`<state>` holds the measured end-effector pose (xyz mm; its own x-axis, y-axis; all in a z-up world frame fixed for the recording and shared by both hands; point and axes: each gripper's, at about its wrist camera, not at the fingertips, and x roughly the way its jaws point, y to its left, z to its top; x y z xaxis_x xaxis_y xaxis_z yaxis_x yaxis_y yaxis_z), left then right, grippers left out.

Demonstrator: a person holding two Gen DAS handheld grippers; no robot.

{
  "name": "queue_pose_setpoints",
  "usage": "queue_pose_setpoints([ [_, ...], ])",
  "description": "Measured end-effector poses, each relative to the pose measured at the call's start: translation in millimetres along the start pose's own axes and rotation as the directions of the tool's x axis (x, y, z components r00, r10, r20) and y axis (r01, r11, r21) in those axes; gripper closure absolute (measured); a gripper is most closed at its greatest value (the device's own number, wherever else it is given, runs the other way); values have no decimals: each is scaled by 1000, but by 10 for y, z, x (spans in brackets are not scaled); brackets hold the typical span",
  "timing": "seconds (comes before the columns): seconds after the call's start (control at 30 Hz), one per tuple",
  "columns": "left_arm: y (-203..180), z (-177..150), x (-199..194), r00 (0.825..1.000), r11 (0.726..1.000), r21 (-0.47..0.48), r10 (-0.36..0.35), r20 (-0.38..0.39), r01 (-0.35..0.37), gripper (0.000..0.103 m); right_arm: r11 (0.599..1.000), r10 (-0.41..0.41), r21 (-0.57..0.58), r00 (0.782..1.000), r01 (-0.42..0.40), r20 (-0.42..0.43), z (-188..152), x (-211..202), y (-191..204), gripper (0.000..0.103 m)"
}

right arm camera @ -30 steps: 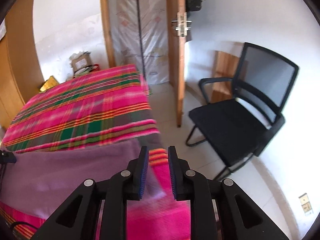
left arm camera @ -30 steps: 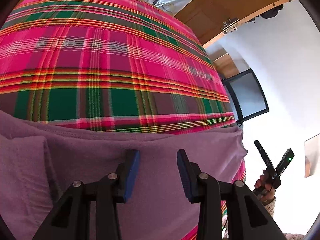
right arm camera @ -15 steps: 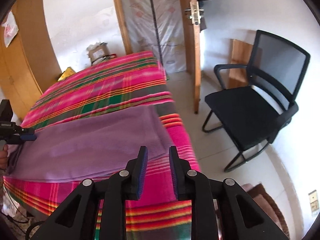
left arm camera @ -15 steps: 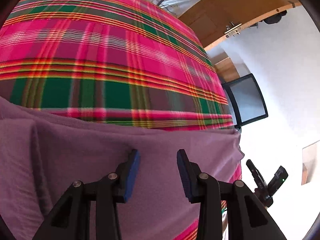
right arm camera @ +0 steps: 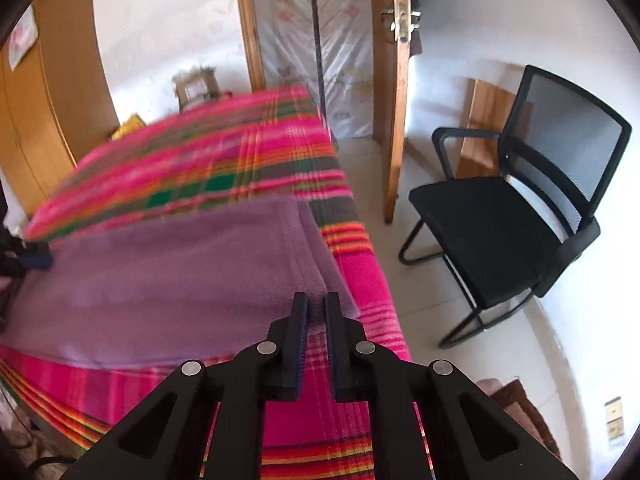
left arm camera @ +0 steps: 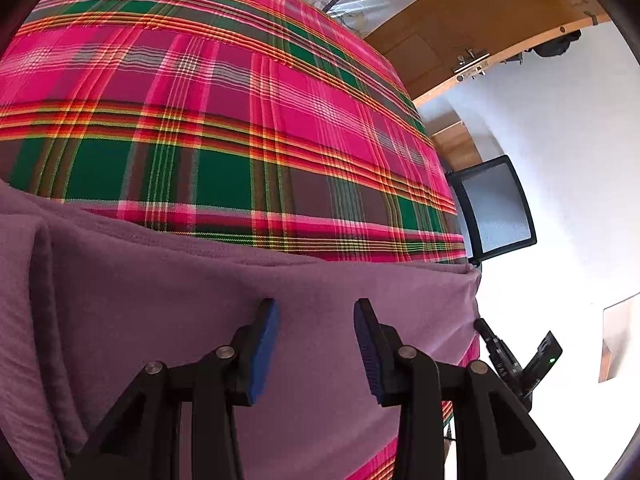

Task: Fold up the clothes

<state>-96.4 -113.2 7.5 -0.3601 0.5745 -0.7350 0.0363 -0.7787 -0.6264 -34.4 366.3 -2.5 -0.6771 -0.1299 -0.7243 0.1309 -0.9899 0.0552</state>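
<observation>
A purple cloth (left arm camera: pixel 192 304) lies folded across the near end of the bed, with a fold ridge at its left. My left gripper (left arm camera: pixel 316 320) hovers over its middle, open, with nothing between its blue pads. In the right wrist view the purple cloth (right arm camera: pixel 168 272) spans the bed, and my right gripper (right arm camera: pixel 317 304) sits at its near right corner. Its jaws are closed to a thin slit with purple fabric in it. The left wrist view shows the right gripper (left arm camera: pixel 516 364) at that same corner. The left gripper (right arm camera: pixel 34 258) shows at the cloth's far left end.
A pink and green plaid bedspread (left arm camera: pixel 224 112) covers the bed (right arm camera: pixel 360 368). A black mesh chair (right arm camera: pixel 520 216) stands on the tiled floor to the right. An open wooden door (right arm camera: pixel 394 112) is behind it, and a wooden wardrobe (right arm camera: pixel 36 128) stands at the left.
My right gripper came down to the cloth's near right corner and its jaws narrowed. My left gripper stayed open over the cloth, with the view shifting slightly.
</observation>
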Motion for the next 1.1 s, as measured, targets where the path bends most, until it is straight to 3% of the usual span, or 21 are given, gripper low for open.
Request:
queue_pose_setpoints([
  [0.07, 2, 1, 1, 1000, 1000, 2, -1, 0, 1, 64, 1000, -7, 3, 1000, 7, 2, -9, -11, -17, 94],
  [0.13, 0, 2, 5, 1000, 1000, 7, 3, 1, -3, 64, 1000, -13, 18, 1000, 13, 0, -7, -14, -49, 84],
  [0.27, -32, -16, -9, 1000, 1000, 13, 13, 10, -13, 64, 999, -22, 38, 999, 21, 29, -7, -82, -67, 78],
  [0.4, -189, -63, 12, 1000, 998, 61, -3, 7, 3, 64, 999, 13, 47, 999, -14, 31, 33, -62, -91, 61],
  [0.73, -735, -210, 343, 994, 983, 165, -73, -82, 86, 64, 992, 51, 112, 998, -54, 26, 73, 70, -162, 61],
  [1.1, -1191, -374, 836, 965, 965, 183, -149, -217, 191, 64, 994, 16, 104, 999, -19, 28, 71, 92, -97, 60],
])
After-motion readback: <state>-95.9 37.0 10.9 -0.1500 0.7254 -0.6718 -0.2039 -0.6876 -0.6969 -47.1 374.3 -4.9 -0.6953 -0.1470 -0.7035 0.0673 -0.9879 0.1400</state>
